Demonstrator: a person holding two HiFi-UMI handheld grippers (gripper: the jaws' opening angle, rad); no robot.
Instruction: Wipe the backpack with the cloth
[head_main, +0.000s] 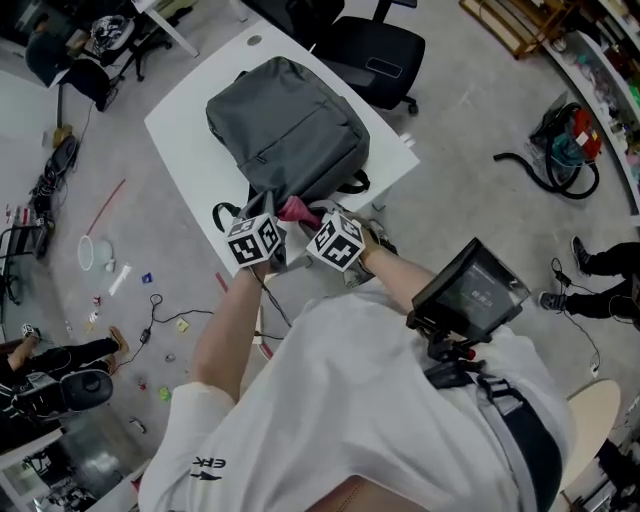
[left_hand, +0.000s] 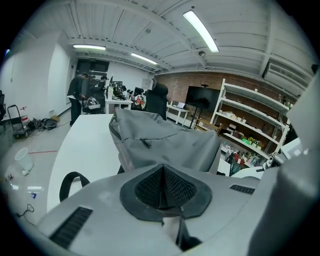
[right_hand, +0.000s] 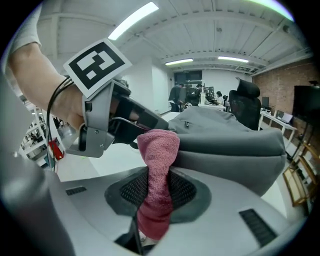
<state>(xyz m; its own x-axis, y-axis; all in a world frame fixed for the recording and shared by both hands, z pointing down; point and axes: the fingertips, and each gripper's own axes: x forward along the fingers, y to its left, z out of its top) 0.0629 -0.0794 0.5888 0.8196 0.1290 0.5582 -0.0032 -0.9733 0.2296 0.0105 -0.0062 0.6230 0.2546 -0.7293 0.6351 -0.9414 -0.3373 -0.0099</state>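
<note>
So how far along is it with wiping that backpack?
Done: the pink cloth is picked up, clamped in the right gripper. In hand: it sits at the near edge of the grey backpack lying on the white table, the left gripper shut and empty beside it. Left: the wiping itself; nothing shows whether any surface has been covered yet.

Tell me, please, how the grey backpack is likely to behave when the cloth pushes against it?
The backpack will probably give under the cloth rather than stay stiff, since its fabric sags and creases. It lies flat on the smooth white table, so it is unlikely to tip but may slide. It looks slack, so it is perhaps light for its size.
</note>
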